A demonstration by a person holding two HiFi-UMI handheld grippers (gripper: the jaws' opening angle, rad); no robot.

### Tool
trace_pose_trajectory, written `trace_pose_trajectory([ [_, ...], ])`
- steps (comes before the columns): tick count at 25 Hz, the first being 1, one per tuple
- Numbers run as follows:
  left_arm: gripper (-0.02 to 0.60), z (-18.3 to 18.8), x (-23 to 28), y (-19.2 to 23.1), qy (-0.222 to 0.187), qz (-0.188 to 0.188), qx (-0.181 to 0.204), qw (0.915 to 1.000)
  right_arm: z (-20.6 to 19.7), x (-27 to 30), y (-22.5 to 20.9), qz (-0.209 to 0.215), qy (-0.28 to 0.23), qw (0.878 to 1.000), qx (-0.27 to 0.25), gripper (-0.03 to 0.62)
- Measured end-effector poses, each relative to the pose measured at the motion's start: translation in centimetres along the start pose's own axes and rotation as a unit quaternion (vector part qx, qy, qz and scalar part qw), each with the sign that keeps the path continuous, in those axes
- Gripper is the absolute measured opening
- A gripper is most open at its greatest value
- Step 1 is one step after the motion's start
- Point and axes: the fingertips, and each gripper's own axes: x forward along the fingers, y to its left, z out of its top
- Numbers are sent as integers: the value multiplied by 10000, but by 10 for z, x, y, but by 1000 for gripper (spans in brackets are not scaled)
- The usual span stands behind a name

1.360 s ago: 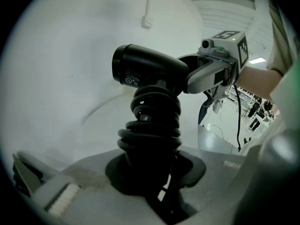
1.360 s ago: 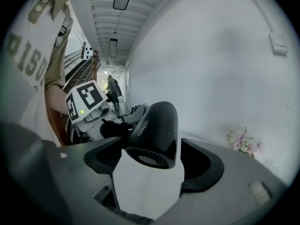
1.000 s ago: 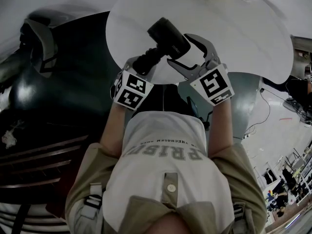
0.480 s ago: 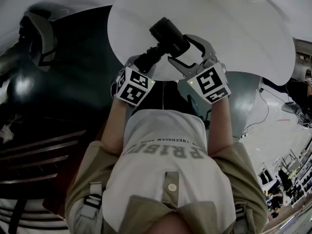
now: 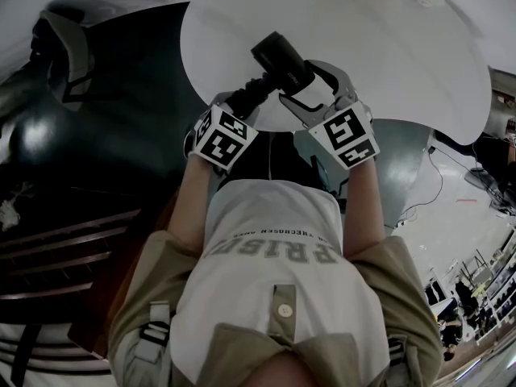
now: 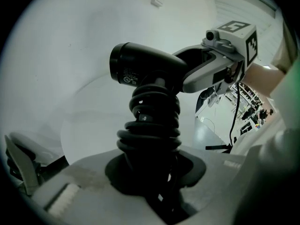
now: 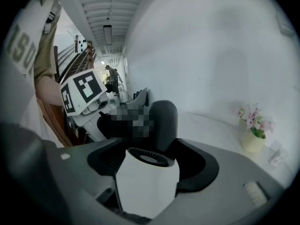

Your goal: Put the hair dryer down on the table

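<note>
Hair dryer (image 5: pixel 278 61), black, over near edge of white tabletop (image 5: pixel 403 63), seemingly not yet resting on it. Handle (image 6: pixel 152 121), cord coiled round it, pinched in left tongs (image 6: pixel 150 177) to carry the weight. Barrel's rear end (image 7: pixel 161 118) between right tongs (image 7: pixel 147 172), just now closing a little and hugging it, likely to steady the heavy head for setting down. Vase of flowers (image 7: pixel 253 137) well apart, no obstacle.

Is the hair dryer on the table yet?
No. The left gripper holds the hair dryer up off the table.
</note>
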Motion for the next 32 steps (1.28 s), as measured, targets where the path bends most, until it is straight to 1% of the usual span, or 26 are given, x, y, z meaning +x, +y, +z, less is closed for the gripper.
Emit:
trace_pose_trajectory([
  [4,125,-8,7,5,126,-65,-82,9999,-6,11,1,61,110,9999,92,337],
  [7,131,-13,13,11,237,78,-87,9997,-10,19,-1,64,191,9996,178,336],
  [9,132,-14,19,14,317,100,-161,9993,-13,24,-4,70,238,9994,222,334],
  [12,133,-18,26,13,427,4,-281,9987,-20,29,-5,112,309,9990,287,334],
  [16,135,-23,34,14,611,-64,-303,9976,-30,36,-7,184,378,9980,473,334],
  [23,137,-30,48,17,916,-142,-421,9948,-51,51,-15,476,582,9941,785,334],
  [26,137,-34,52,15,1077,-232,-507,9926,-58,56,-17,608,662,9917,921,334],
  [32,137,-37,60,17,1283,-269,-559,9898,-67,65,-21,746,748,9884,1093,334],
])
